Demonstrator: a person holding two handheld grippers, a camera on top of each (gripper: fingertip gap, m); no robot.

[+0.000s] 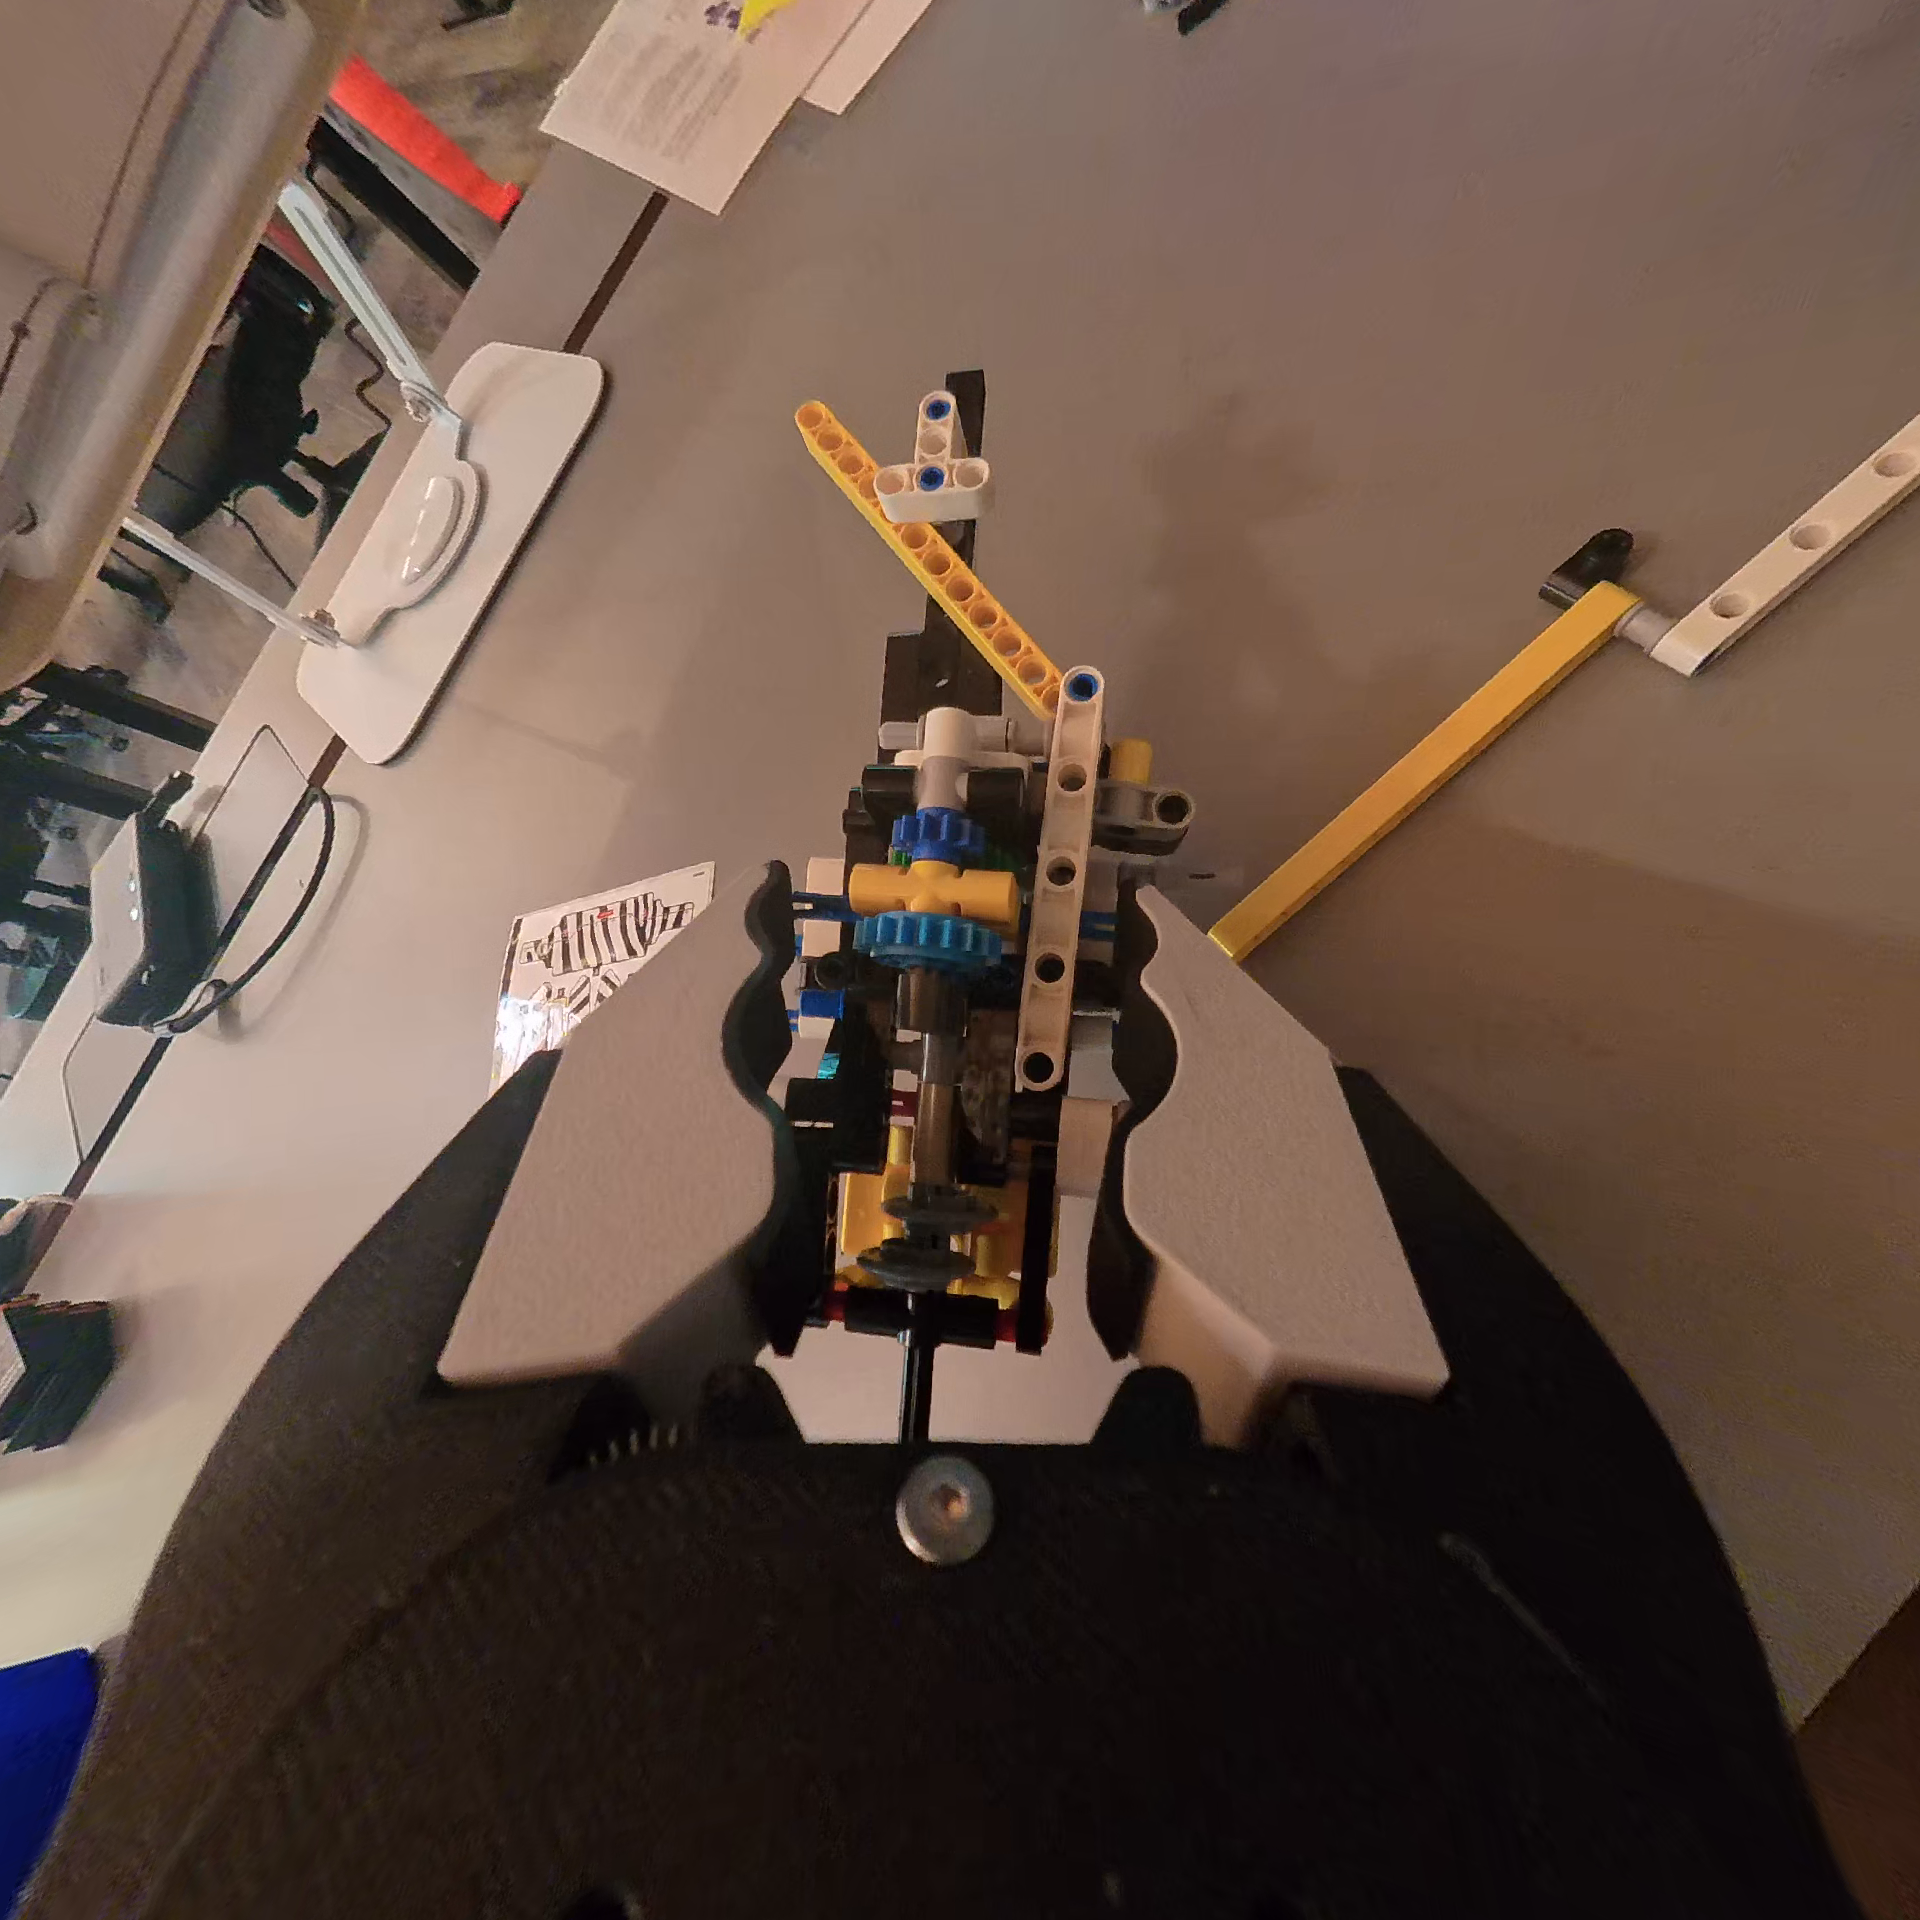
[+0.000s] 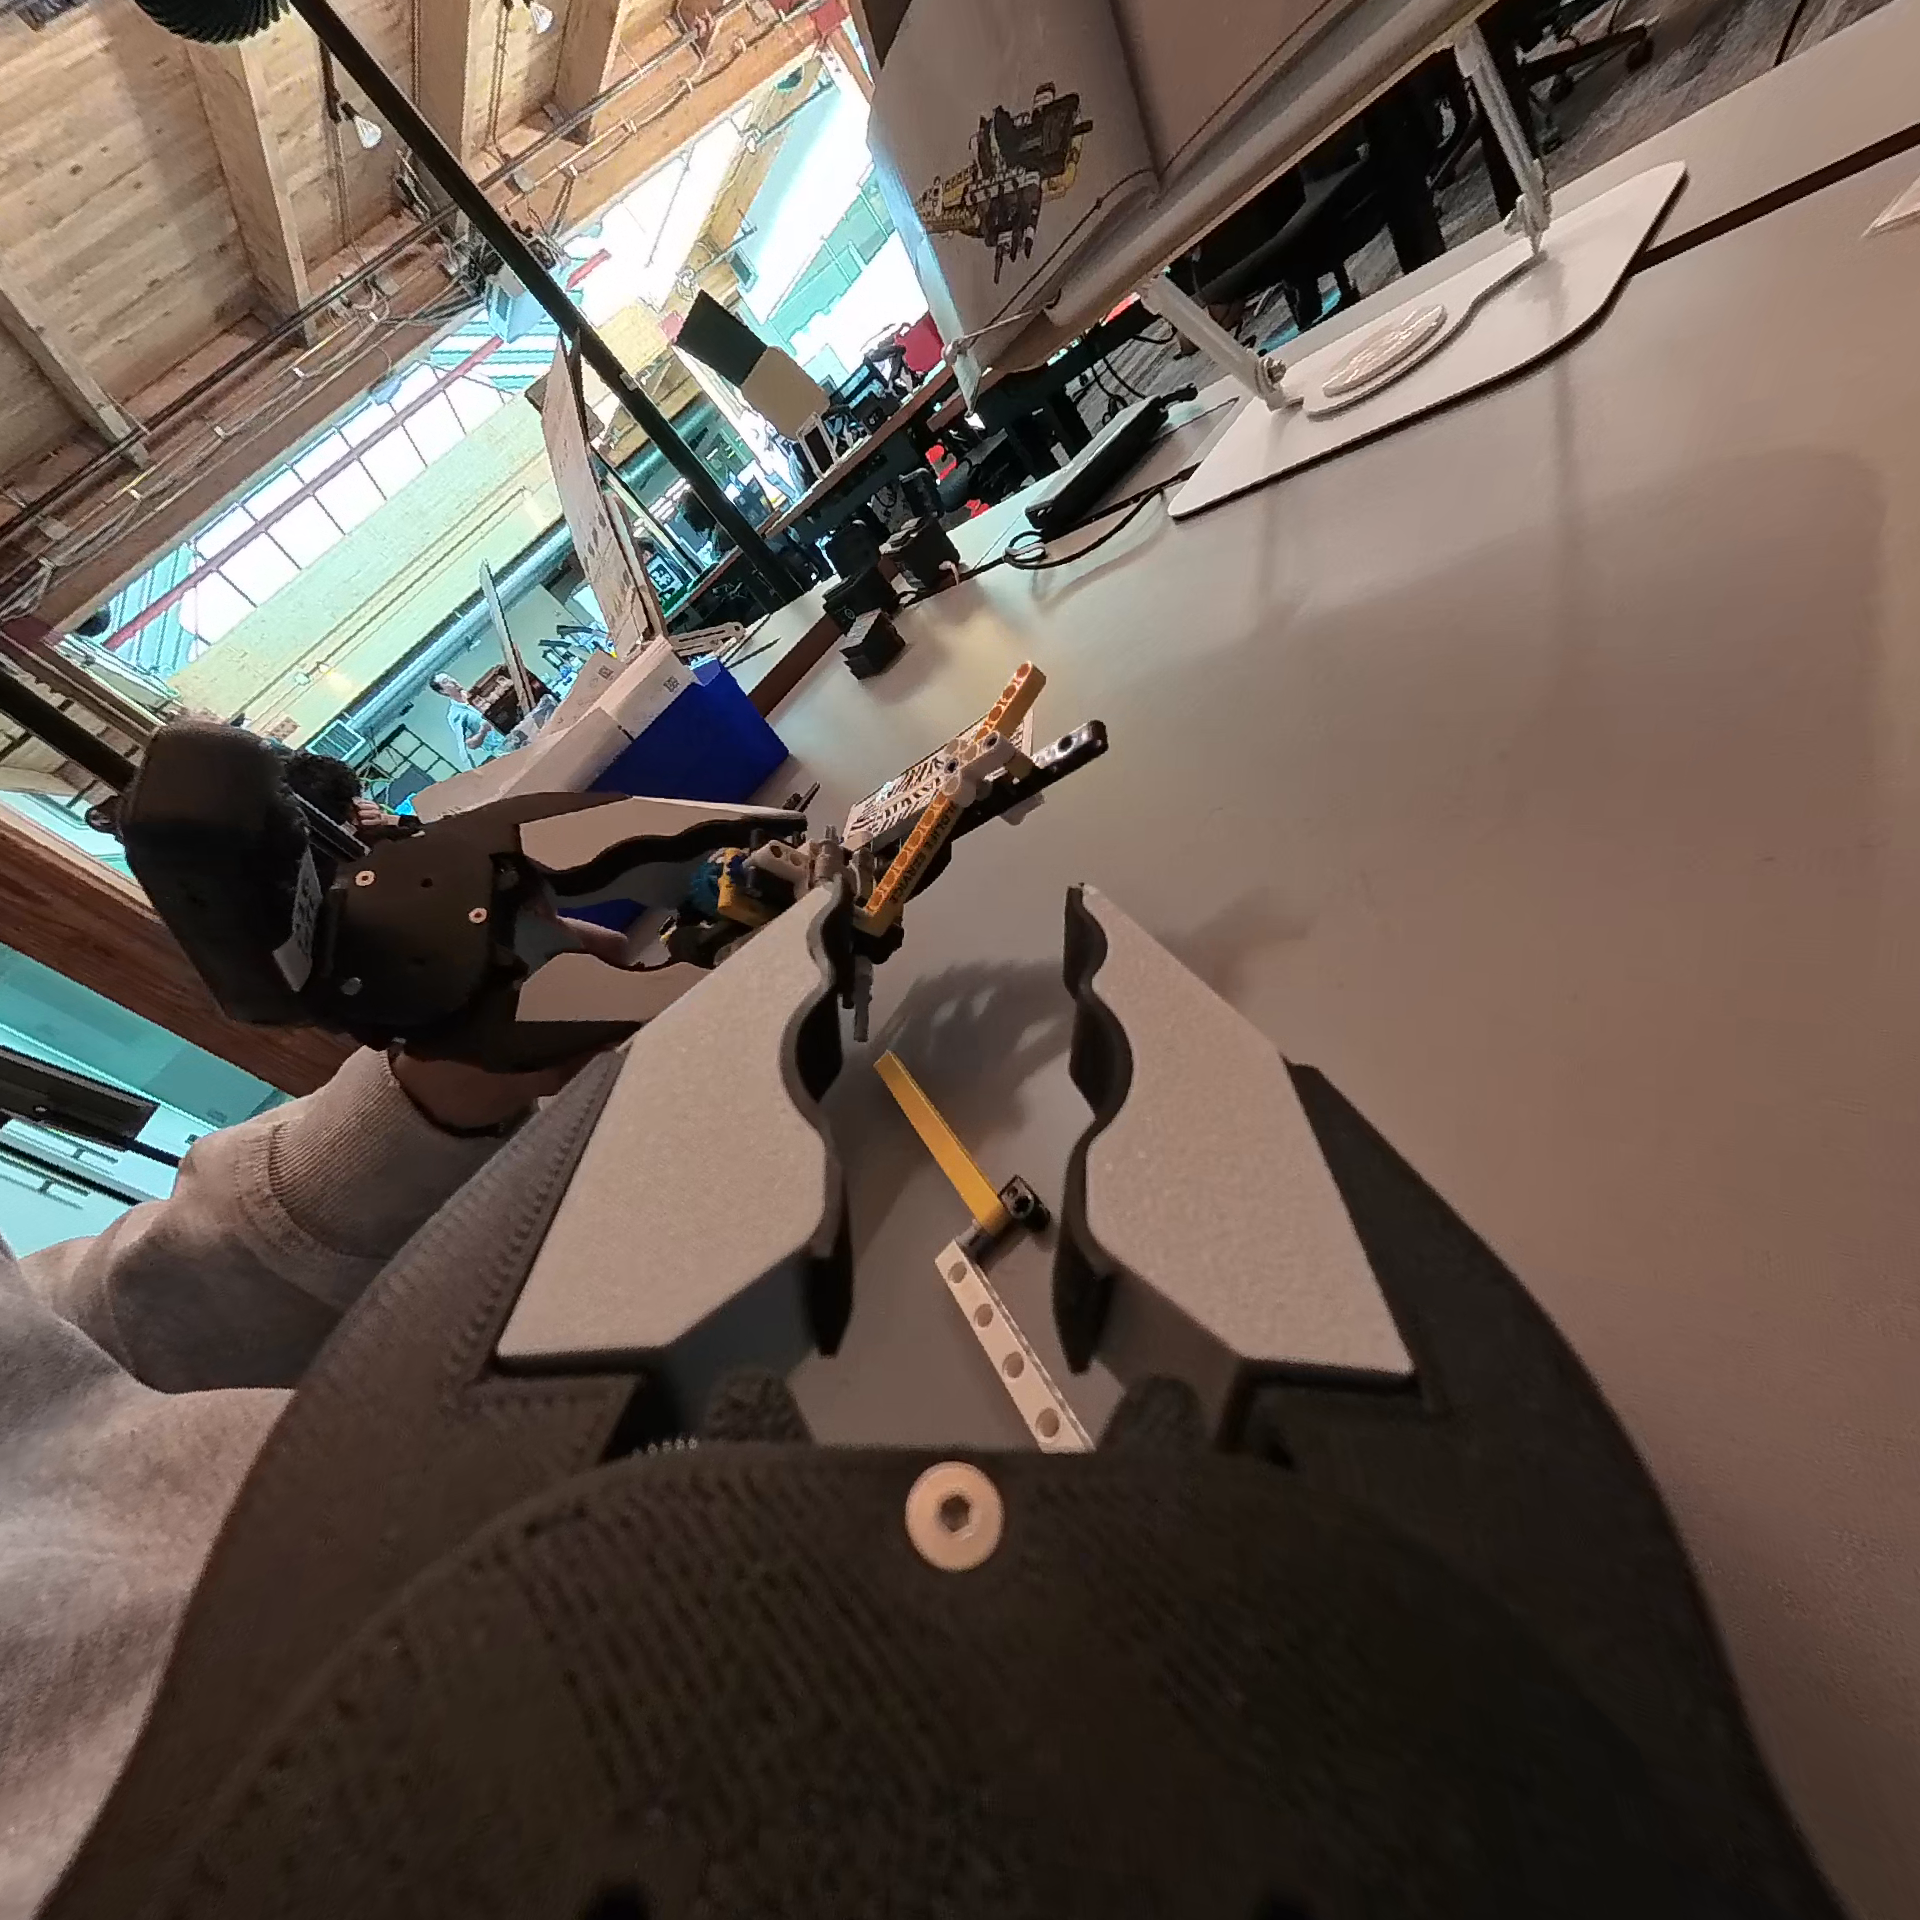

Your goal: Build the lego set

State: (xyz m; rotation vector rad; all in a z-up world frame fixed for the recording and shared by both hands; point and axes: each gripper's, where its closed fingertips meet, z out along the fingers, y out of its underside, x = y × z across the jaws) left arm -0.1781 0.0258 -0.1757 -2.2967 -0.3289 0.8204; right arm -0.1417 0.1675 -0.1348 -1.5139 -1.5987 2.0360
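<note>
My left gripper is shut on the lego model, a block of gears, axles and beams. A white beam and a long yellow beam with a white T-piece stick out of it. A loose sub-assembly lies on the grey table: a yellow bar, a black connector and a white beam. In the right wrist view my right gripper is open and empty just above that yellow bar and white beam. The left gripper with the model shows to its left.
A sticker sheet lies on the table left of the model. A white monitor base, a small black device with a cable and paper sheets stand further left and back. A blue box sits behind the model. The tips of one gripper are about 15 cm away from the tips of the other. The yellow bar lies some 7 cm from my left tips, 12 cm from my right tips. From the right gripper's tips to the black connector is close to 10 cm. The right camera catches it too, in the right wrist view.
</note>
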